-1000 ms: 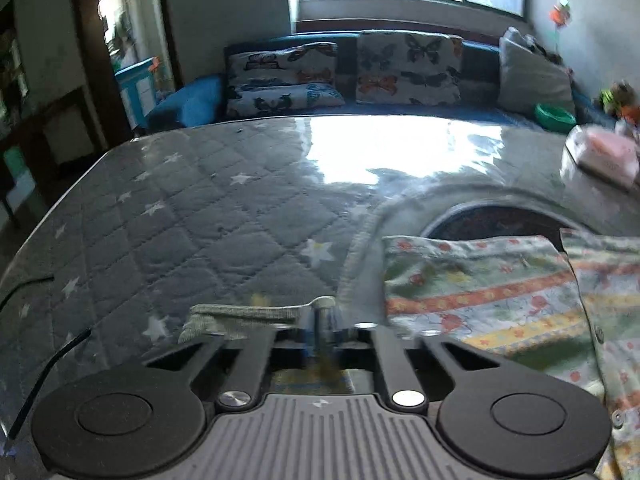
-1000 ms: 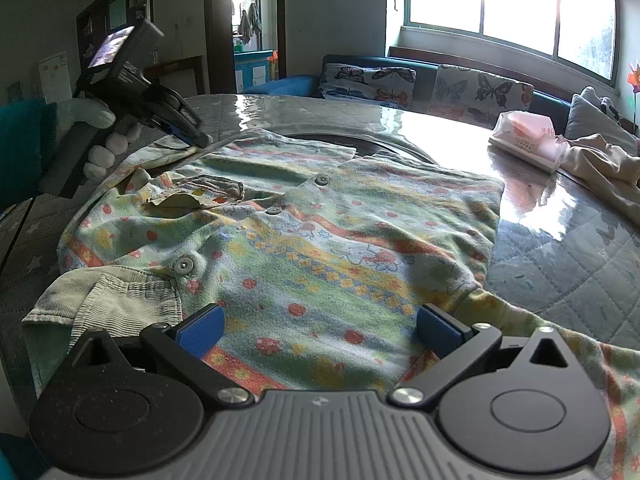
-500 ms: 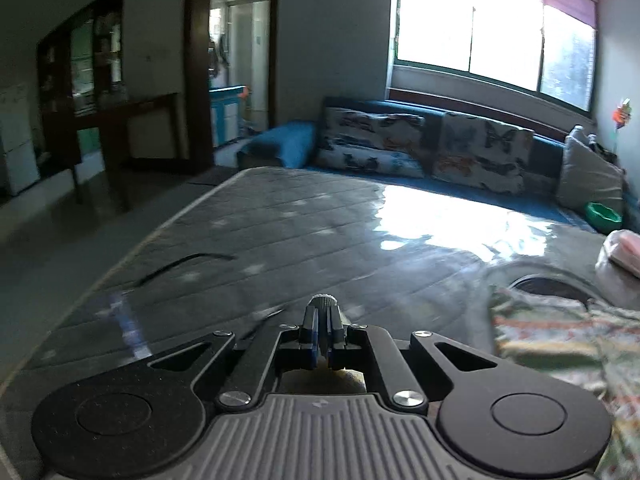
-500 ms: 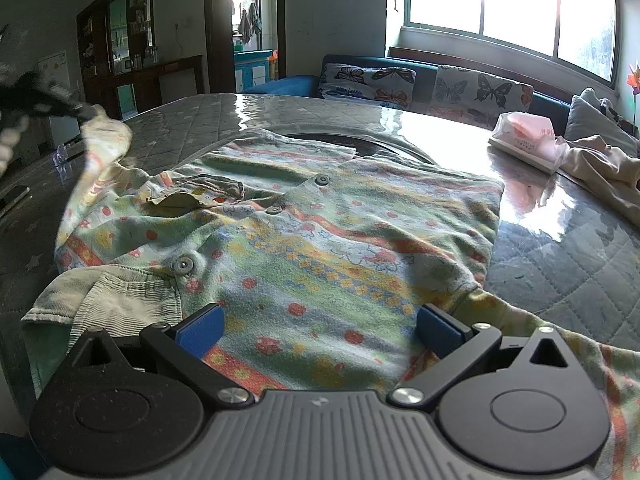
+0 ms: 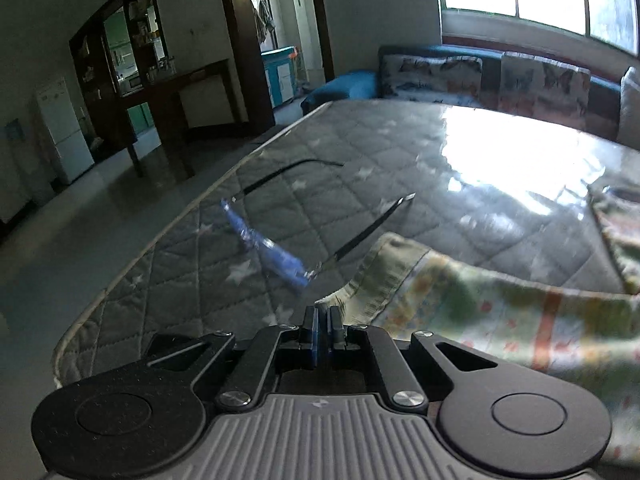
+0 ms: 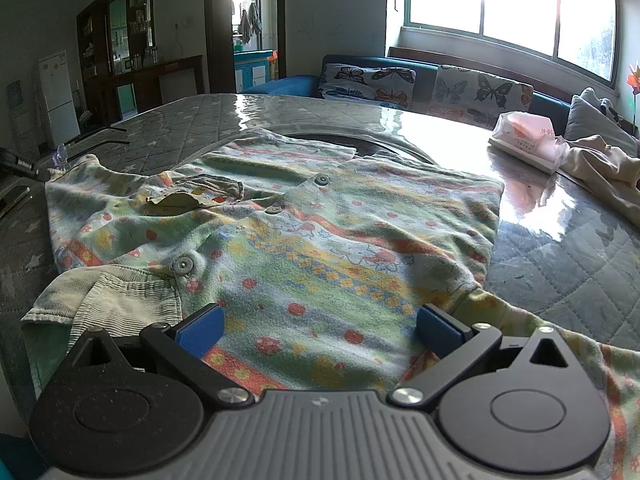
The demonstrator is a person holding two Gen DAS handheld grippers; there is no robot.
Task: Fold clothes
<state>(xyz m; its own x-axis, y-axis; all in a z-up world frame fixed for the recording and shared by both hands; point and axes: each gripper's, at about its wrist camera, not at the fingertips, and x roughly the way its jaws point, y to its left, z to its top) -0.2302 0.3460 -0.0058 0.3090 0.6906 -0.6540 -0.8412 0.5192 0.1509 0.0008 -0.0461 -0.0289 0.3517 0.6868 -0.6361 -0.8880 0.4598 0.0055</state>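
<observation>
A green and orange patterned children's shirt with snap buttons lies spread on the grey quilted table. My right gripper is open, low over the shirt's near edge. My left gripper is shut on the ribbed cuff of the shirt's sleeve, which stretches off to the right. In the right wrist view the left gripper's tip shows at the far left, at the end of the stretched-out sleeve.
A pair of glasses with a blue piece lies on the table just ahead of my left gripper. A pink tissue pack and a beige garment lie at the far right. The table's left edge is close.
My left gripper has pulled the sleeve out to the left, away from the shirt body, and lowered it towards the table. The right gripper has not moved.
</observation>
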